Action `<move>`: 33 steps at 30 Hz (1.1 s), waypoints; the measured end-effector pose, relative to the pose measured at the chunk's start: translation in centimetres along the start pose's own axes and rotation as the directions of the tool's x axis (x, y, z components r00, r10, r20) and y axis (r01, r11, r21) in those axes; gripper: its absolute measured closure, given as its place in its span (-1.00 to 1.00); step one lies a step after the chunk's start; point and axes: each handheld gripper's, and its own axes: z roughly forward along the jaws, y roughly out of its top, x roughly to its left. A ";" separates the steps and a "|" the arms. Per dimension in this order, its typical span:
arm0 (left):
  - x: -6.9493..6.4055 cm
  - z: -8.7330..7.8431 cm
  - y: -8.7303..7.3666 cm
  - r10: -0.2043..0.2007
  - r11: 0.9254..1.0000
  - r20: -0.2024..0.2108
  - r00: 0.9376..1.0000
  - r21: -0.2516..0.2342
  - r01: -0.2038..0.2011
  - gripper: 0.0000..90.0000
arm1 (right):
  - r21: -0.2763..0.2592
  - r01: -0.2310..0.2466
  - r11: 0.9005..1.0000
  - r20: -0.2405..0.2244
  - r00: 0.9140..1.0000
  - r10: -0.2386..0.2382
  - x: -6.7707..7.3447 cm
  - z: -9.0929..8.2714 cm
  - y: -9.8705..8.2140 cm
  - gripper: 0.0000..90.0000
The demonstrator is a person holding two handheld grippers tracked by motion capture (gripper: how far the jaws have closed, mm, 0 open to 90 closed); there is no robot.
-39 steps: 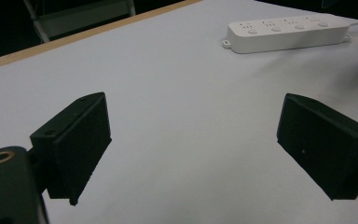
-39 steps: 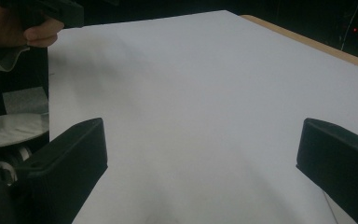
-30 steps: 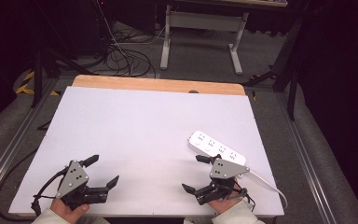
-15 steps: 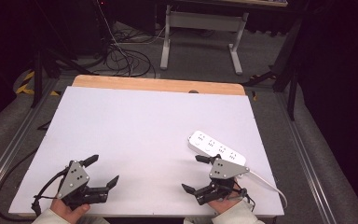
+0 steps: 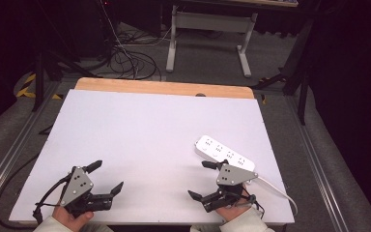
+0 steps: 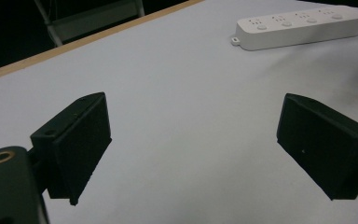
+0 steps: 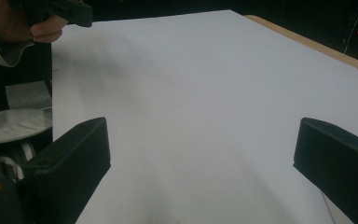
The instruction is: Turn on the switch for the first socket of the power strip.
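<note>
A white power strip (image 5: 224, 153) lies flat on the right side of the white table top (image 5: 149, 130); its cable runs off toward the right edge. My right gripper (image 5: 198, 179) rests near the front edge just in front of the strip, open and holding nothing. My left gripper (image 5: 107, 175) sits at the front left, also open and holding nothing. In the left gripper view the jaws stand wide apart around my left gripper (image 6: 193, 144), with the power strip (image 6: 303, 27) far off at the upper right. Bare table lies between the jaws of my right gripper (image 7: 200, 158).
A wooden strip (image 5: 164, 88) edges the table's far side. Beyond it, loose cables (image 5: 125, 58) and a metal desk frame (image 5: 207, 29) stand on the floor. Metal rails run along both sides of the table. The person's left hand (image 7: 42, 25) is at the upper left of the right gripper view.
</note>
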 end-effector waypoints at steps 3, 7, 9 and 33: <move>0.0 0.0 0.0 -0.001 1.000 -0.002 1.000 0.000 0.001 -0.77 | 0.004 0.004 1.000 0.004 1.000 -0.004 0.0 -0.1 0.2 -0.91; 0.0 0.0 0.0 0.000 1.000 -0.003 1.000 0.001 0.000 -0.77 | 0.007 0.003 1.000 0.009 1.000 -0.003 -0.3 -0.4 0.5 -0.90; 0.0 0.1 0.0 0.005 1.000 -0.002 1.000 0.003 -0.005 -0.77 | 0.007 0.003 1.000 0.012 1.000 -0.003 -0.3 -0.4 0.5 -0.90; -0.1 0.2 0.0 0.009 1.000 -0.018 1.000 0.012 -0.009 -0.76 | 0.022 -0.033 0.999 0.101 0.994 0.031 -2.4 -2.6 1.6 -0.83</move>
